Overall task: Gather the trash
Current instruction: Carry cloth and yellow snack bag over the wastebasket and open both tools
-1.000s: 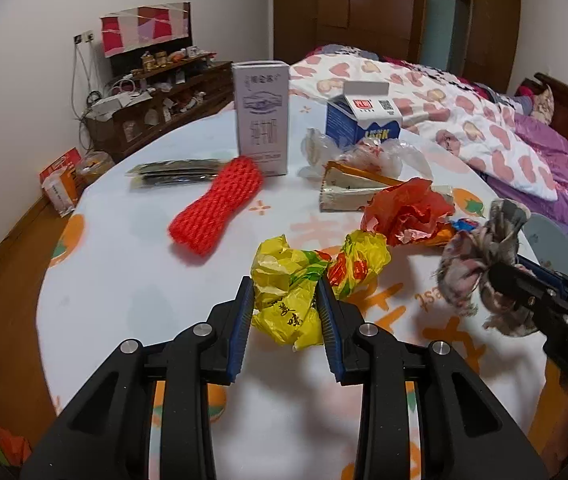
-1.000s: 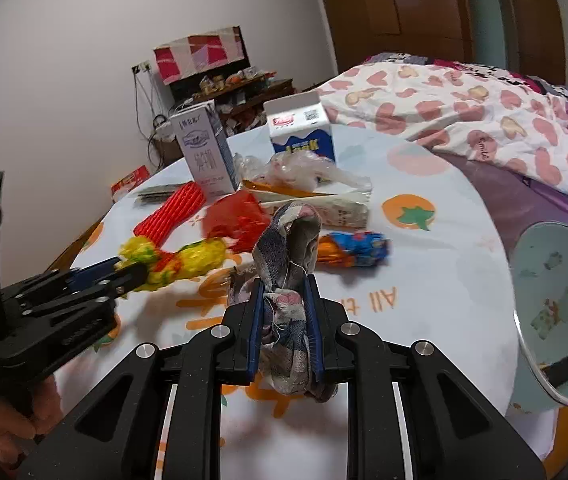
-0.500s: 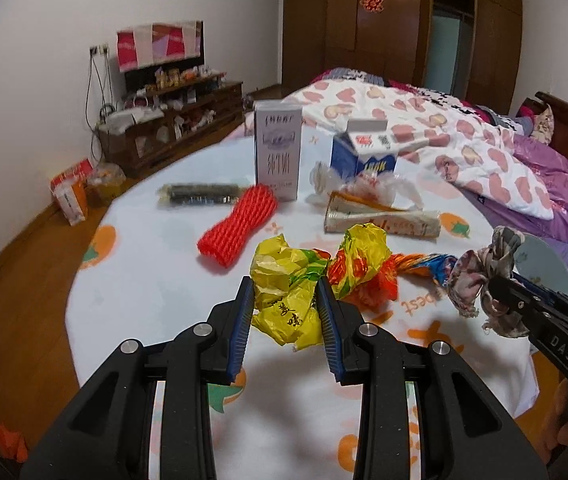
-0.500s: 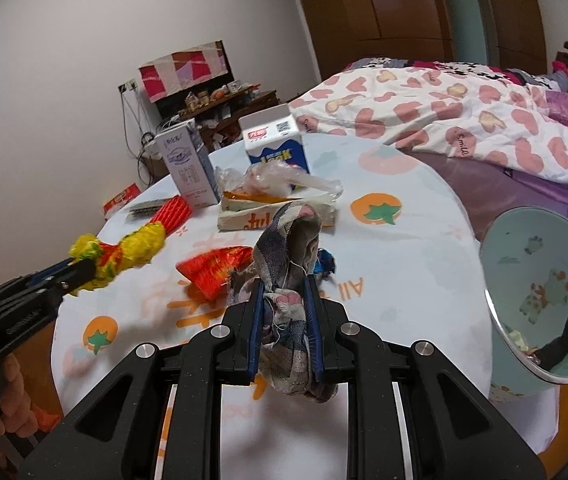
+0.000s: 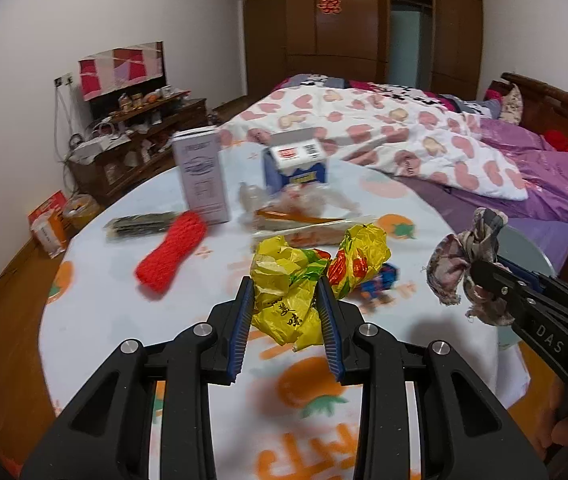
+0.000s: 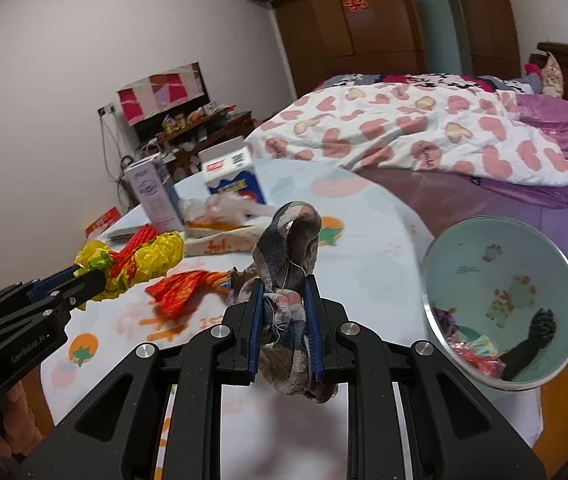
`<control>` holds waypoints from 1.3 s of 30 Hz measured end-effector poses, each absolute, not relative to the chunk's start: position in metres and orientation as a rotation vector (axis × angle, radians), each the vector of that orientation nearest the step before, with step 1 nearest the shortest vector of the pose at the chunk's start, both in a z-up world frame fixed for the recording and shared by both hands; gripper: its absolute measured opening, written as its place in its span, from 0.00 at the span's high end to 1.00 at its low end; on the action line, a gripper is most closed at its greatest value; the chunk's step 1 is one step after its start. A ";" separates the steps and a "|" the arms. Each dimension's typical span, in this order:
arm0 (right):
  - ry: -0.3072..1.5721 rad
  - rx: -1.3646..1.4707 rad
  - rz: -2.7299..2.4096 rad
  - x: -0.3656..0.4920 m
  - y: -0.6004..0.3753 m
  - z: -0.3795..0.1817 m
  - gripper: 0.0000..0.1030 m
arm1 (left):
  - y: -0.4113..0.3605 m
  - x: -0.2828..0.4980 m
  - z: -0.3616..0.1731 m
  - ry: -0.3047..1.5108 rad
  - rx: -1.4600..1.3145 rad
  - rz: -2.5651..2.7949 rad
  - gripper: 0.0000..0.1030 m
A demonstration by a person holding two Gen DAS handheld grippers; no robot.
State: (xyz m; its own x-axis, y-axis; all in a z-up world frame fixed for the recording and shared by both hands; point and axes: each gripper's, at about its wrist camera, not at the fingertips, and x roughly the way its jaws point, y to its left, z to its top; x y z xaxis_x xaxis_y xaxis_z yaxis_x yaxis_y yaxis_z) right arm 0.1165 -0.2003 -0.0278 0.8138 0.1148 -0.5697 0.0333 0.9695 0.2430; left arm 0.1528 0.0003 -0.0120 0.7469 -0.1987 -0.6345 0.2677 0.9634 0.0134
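Note:
My left gripper (image 5: 286, 292) is shut on a crumpled yellow plastic bag (image 5: 288, 280) and holds it above the round table (image 5: 96, 288). It also shows in the right wrist view (image 6: 140, 256). My right gripper (image 6: 286, 292) is shut on a patterned cloth rag (image 6: 292, 248), held above the table's right side; the rag also shows in the left wrist view (image 5: 468, 256). A pale green trash bin (image 6: 500, 264) with scraps inside stands beside the table at the right, below my right gripper.
On the table lie a red mesh roll (image 5: 174, 254), a red-orange wrapper (image 6: 188, 286), a blue wrapper (image 5: 380, 280), a dark packet (image 5: 140, 224), a long paper wrapper (image 5: 304, 232), a grey carton (image 5: 202, 176) and a blue milk carton (image 5: 296, 164). A bed (image 5: 424, 140) lies behind.
Both grippers have risen and pulled back from the table with their loads. The bin has come further into the right wrist view.

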 end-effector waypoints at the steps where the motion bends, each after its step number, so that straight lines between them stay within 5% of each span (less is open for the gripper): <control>1: 0.616 0.252 0.035 0.115 -0.205 -0.027 0.80 | -0.004 0.152 -0.011 0.680 0.105 -0.265 0.69; 39: 0.626 0.273 -0.323 0.085 -0.363 -0.056 0.80 | -0.199 0.139 -0.029 0.657 0.247 -0.530 0.69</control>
